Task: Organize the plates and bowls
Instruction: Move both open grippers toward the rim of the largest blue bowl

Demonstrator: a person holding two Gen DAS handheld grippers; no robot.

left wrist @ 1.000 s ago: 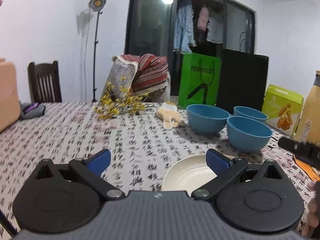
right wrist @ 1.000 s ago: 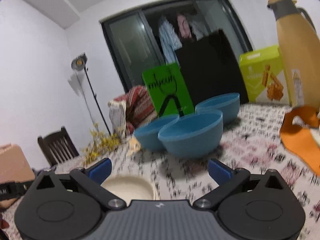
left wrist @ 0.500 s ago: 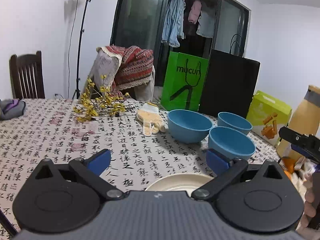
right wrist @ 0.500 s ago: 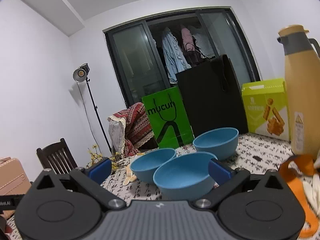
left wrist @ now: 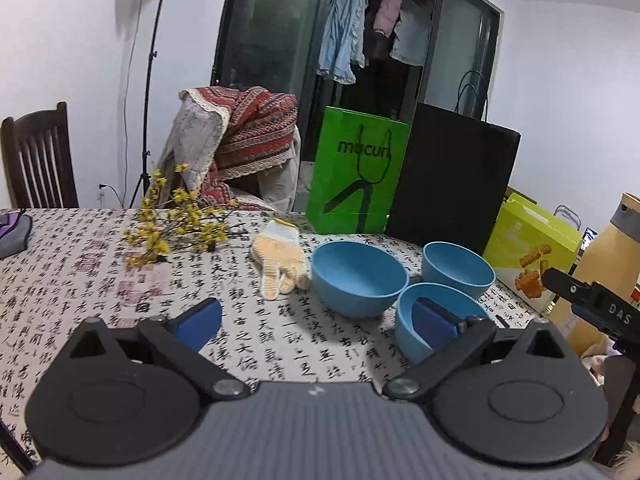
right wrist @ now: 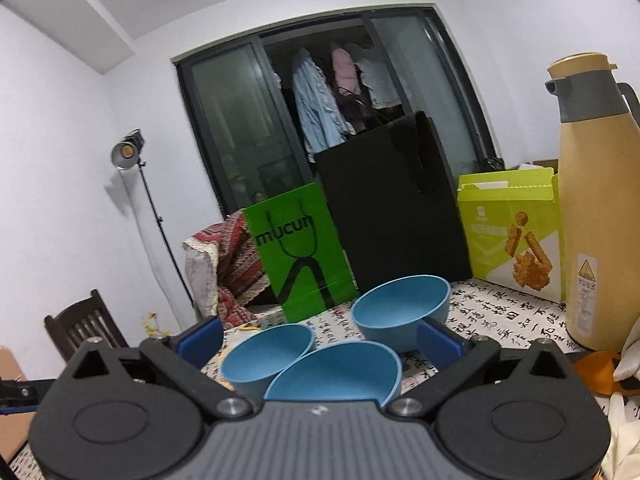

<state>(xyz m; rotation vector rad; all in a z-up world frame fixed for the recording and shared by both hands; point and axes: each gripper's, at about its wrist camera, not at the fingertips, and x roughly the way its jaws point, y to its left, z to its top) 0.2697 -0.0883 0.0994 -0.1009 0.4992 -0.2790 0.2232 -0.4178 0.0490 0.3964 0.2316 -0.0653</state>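
Note:
Three blue bowls stand close together on the patterned tablecloth. In the left wrist view the largest bowl (left wrist: 356, 278) is in the middle, one bowl (left wrist: 458, 270) sits behind to the right, and the nearest bowl (left wrist: 408, 328) is partly hidden by my right blue pad. My left gripper (left wrist: 316, 320) is open and holds nothing. In the right wrist view the nearest bowl (right wrist: 340, 376) lies just below and between the open fingers of my right gripper (right wrist: 320, 338), with the other bowls (right wrist: 268, 354) (right wrist: 400, 312) behind. The cream plate is out of sight.
A work glove (left wrist: 280, 260) and yellow flower sprigs (left wrist: 176, 220) lie left of the bowls. A green bag (left wrist: 356, 176), a black bag (left wrist: 452, 176), a lime box (right wrist: 512, 232) and a tan flask (right wrist: 600, 208) stand behind and right. Part of the right gripper (left wrist: 588, 308) shows at the right edge.
Both grippers have risen and moved forward toward the bowls. The cream plate has dropped out of the left view. The nearest bowl now sits right under the right gripper.

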